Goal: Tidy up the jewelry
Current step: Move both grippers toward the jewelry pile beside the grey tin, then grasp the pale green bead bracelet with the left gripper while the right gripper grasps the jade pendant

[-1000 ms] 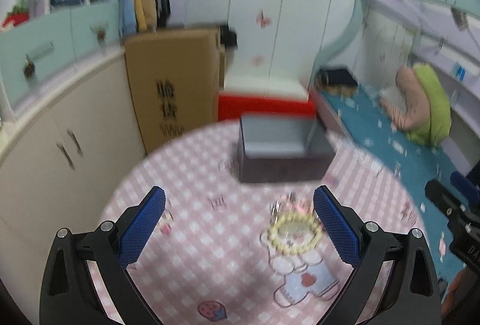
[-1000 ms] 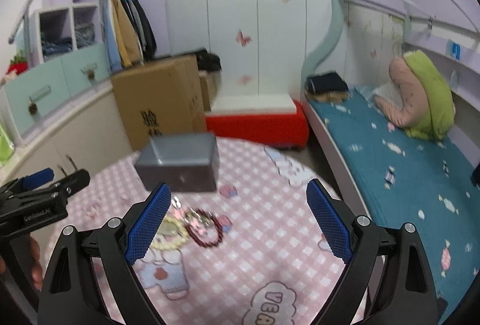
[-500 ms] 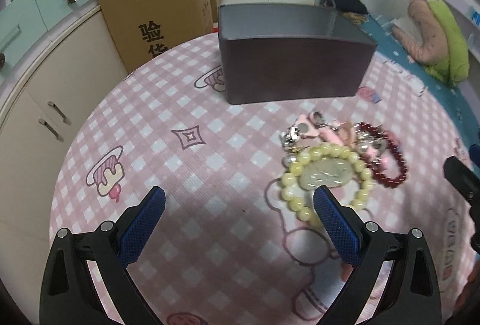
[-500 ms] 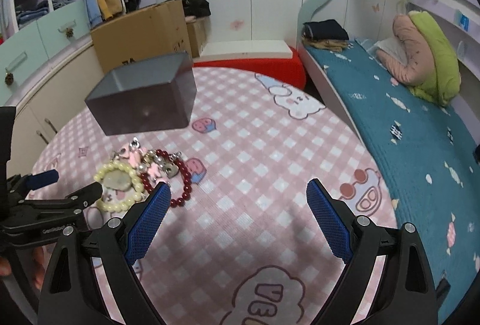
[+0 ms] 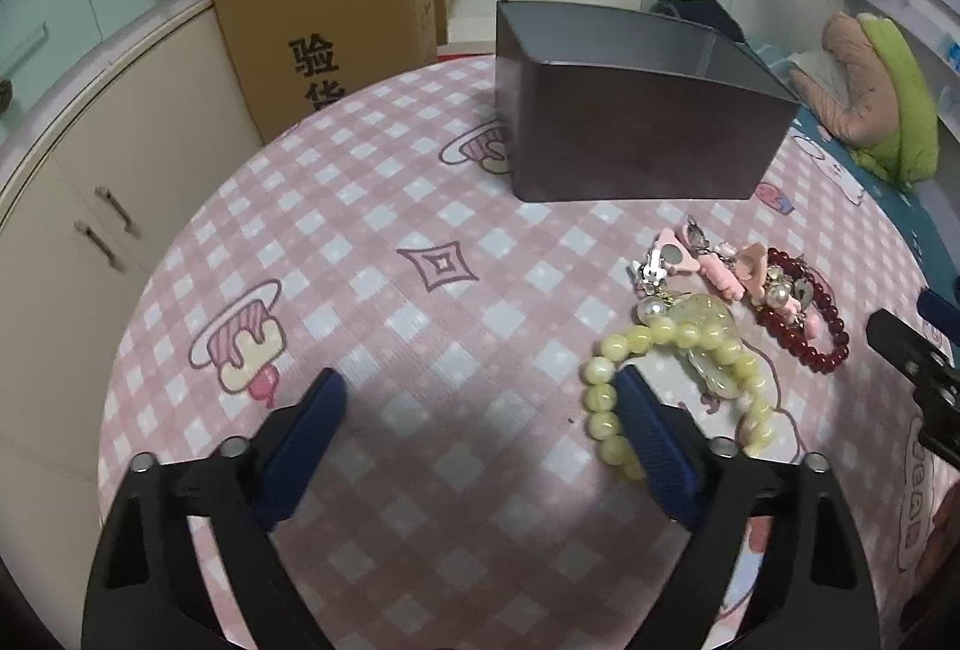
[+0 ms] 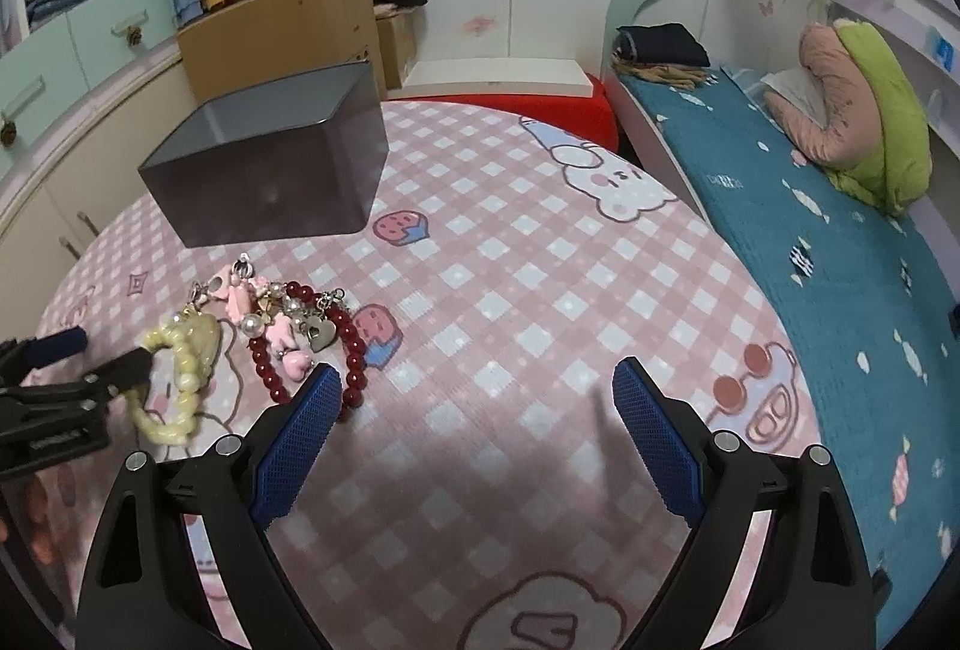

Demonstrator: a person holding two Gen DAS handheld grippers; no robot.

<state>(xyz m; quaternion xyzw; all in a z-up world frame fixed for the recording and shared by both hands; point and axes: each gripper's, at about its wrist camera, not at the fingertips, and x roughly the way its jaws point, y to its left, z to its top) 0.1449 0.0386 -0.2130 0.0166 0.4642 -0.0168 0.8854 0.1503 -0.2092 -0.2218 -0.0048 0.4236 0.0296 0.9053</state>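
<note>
My left gripper (image 5: pixel 474 398) and right gripper (image 6: pixel 471 395), both spread wide, have dropped low over the bracelets (image 5: pixel 678 368); the box (image 5: pixel 630 110) awaits, nothing picked up.

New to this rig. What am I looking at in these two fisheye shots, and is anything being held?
No robot: a person carries a two-finger gripper in each hand, each with a camera looking along its blue-padded fingers. One shot is from the left gripper, the other from the right gripper. Both are open and hold nothing.

On the pink checked tablecloth stands an open dark box. In front of it lies a jewelry pile: a yellow bead bracelet, a red bead bracelet and pink charms. The left gripper's finger sits at the yellow bracelet.
</note>
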